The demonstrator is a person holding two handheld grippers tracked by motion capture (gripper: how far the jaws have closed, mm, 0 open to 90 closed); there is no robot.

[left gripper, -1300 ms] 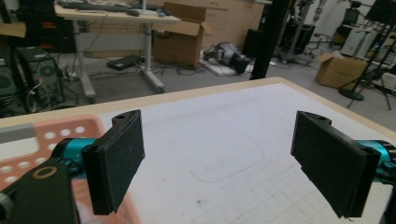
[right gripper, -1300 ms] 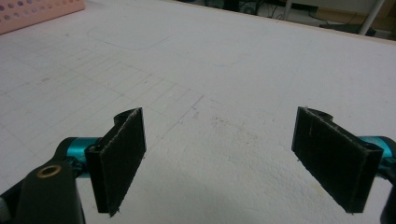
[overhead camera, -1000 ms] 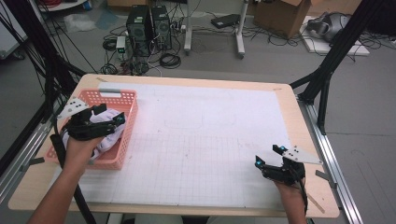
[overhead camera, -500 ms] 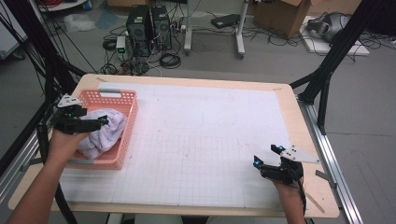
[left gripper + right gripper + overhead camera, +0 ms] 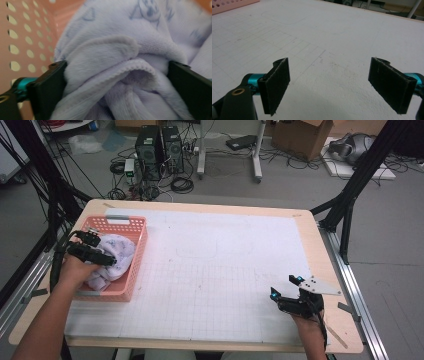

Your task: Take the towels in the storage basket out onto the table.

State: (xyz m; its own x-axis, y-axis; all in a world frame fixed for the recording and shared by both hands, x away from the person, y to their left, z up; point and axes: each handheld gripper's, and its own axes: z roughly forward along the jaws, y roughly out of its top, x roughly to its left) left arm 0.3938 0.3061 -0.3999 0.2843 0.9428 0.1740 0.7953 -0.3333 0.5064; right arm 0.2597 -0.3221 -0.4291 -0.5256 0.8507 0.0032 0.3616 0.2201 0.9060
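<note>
At the near edge of the table (image 5: 210, 340), the person's right forearm comes in at the lower right, its right gripper (image 5: 289, 289) resting low over the white grid mat (image 5: 215, 285) with jaws spread wide and nothing between them. In the right gripper view the two black jaws stand well apart above bare mat, and a corner of the pink basket (image 5: 229, 4) shows far off at the upper left.

Farther in on the left side, the person's left hand (image 5: 75, 270) reaches into the pink perforated basket (image 5: 131, 270), which sits on the mat near the table's left edge. The left gripper (image 5: 102, 252) is inside it, pressed against a pale lavender cloth (image 5: 117, 255) that lies bunched in the basket. In the left gripper view its jaws flank a thick fold of the cloth (image 5: 117, 72), fabric touching both pads; whether they are clamped tight cannot be told.

Beyond the table, computer towers (image 5: 160, 145) and loose cables lie on the floor.
</note>
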